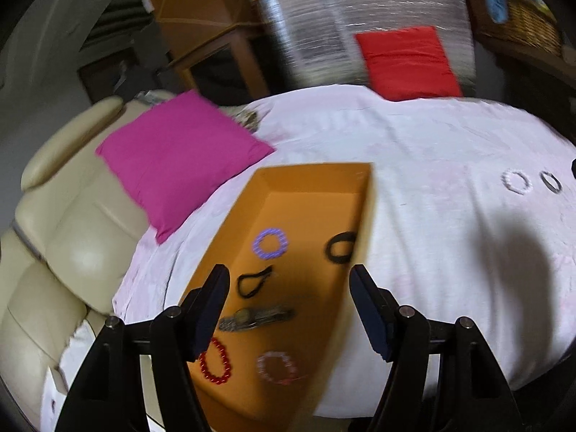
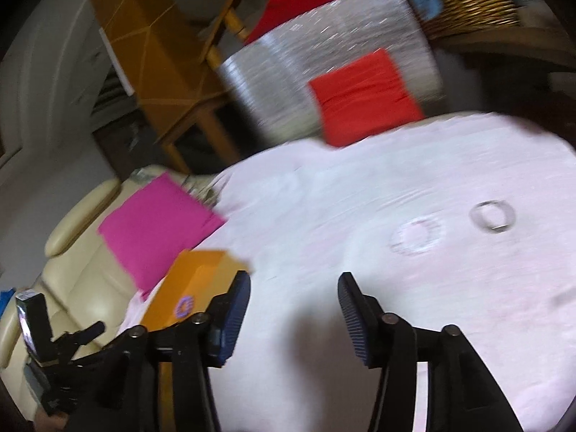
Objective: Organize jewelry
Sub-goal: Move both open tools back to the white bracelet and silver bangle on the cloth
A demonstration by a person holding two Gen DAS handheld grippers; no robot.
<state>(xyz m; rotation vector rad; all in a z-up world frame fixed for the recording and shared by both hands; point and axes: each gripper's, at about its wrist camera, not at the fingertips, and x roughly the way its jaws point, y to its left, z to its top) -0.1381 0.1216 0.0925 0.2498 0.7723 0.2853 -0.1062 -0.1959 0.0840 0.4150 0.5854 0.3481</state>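
Beyond the empty right gripper [image 2: 293, 318], white bracelet [image 2: 417, 234] on cloth [image 2: 324, 198].

Both views are dim indoors, with strong fisheye bending and black vignetting at the corners. The pale sheet [image 1: 414, 165] is the brightest surface, nearly washed out. A broad soft shadow [image 1: 511, 262] falls on it at the right of the left wrist view, and another darkens the orange box [image 1: 273, 280] near the camera. Motion blur smears both pictures, worst in the right wrist view, where the two rings [image 2: 450, 228] on the sheet are streaked and the silvery wrapped block [image 2: 324, 72] behind glints with smeared highlights.
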